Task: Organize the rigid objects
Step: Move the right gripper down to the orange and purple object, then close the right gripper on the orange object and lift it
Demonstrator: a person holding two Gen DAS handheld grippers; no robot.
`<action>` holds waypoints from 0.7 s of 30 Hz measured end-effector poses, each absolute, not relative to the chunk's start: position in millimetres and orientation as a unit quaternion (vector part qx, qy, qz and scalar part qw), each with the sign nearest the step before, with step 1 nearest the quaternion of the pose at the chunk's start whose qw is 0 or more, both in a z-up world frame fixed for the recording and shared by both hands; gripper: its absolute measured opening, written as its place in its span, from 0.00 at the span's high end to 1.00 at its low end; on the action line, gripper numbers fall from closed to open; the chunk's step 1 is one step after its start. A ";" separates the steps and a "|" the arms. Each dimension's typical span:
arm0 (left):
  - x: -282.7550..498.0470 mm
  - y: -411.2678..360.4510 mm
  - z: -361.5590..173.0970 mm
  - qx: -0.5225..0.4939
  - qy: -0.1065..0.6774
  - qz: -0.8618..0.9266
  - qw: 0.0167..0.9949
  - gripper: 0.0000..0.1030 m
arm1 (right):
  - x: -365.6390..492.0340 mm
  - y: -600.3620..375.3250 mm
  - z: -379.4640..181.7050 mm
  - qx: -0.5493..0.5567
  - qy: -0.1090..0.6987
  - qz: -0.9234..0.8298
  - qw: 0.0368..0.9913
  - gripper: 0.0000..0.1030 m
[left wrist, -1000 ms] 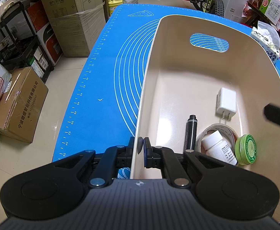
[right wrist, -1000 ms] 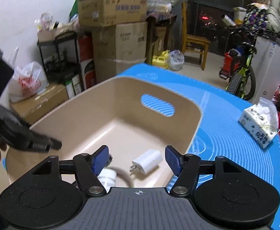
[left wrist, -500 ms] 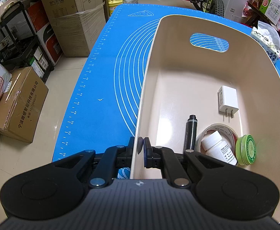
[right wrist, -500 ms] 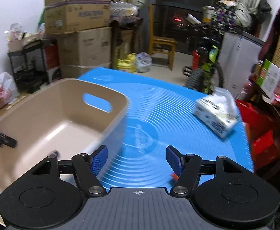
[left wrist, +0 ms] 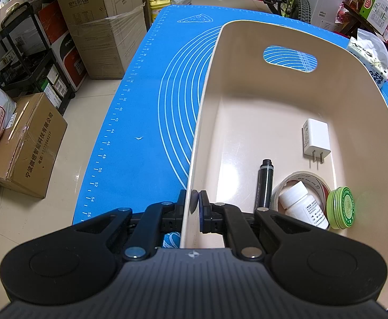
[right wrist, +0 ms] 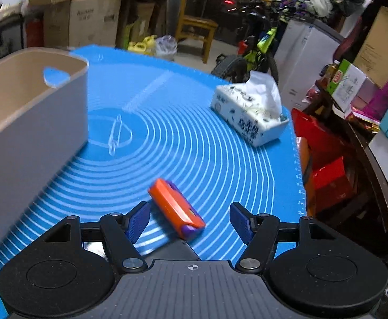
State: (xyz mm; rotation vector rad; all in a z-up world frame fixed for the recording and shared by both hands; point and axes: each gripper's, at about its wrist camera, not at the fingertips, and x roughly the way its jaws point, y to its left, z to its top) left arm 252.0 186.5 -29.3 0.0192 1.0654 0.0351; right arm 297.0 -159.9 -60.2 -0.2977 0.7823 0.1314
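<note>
My left gripper (left wrist: 195, 206) is shut on the near-left wall of the beige bin (left wrist: 207, 101), one pad outside and one inside. In the bin lie a white charger (left wrist: 315, 137), a black marker (left wrist: 265, 182), a tape roll (left wrist: 298, 176) with a white pill bottle (left wrist: 302, 204) in it, and a green tin (left wrist: 342, 207). My right gripper (right wrist: 190, 222) stands open over the blue mat, clear of the bin (right wrist: 32, 111). An orange utility knife (right wrist: 176, 208) with a purple end lies on the mat, its near end between the open fingers, untouched.
A tissue pack (right wrist: 249, 111) sits at the far right of the blue mat (right wrist: 183, 133). The mat's right edge drops off beside red boxes (right wrist: 326, 178). Cardboard boxes (left wrist: 26, 143) and a black shelf stand on the floor at left. A bicycle stands behind the table.
My right gripper has swung out of the bin to the right and dipped toward the mat; the orange knife has come into view between its fingers. The left gripper has kept still on the bin wall.
</note>
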 end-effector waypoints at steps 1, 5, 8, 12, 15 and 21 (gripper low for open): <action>251.9 186.3 -29.4 0.009 0.508 0.017 0.861 0.91 | 299.1 -161.4 -64.0 -0.149 0.382 0.067 0.909 0.29; 252.0 185.9 -29.3 0.010 0.508 0.018 0.861 0.91 | 308.0 -163.2 -73.7 -0.160 0.391 0.083 0.903 0.30; 252.1 185.7 -29.4 0.010 0.508 0.018 0.861 0.91 | 315.5 -158.6 -79.9 -0.178 0.396 0.090 0.896 0.30; 252.3 185.5 -29.4 0.009 0.508 0.017 0.861 0.91 | 323.4 -154.3 -85.5 -0.178 0.404 0.099 0.892 0.31; 252.8 185.1 -30.2 0.011 0.510 0.017 0.860 0.91 | 329.3 -151.3 -91.1 -0.184 0.411 0.103 0.887 0.33; 253.6 184.2 -30.2 0.011 0.510 0.018 0.860 0.91 | 339.6 -153.9 -96.4 -0.185 0.418 0.111 0.883 0.35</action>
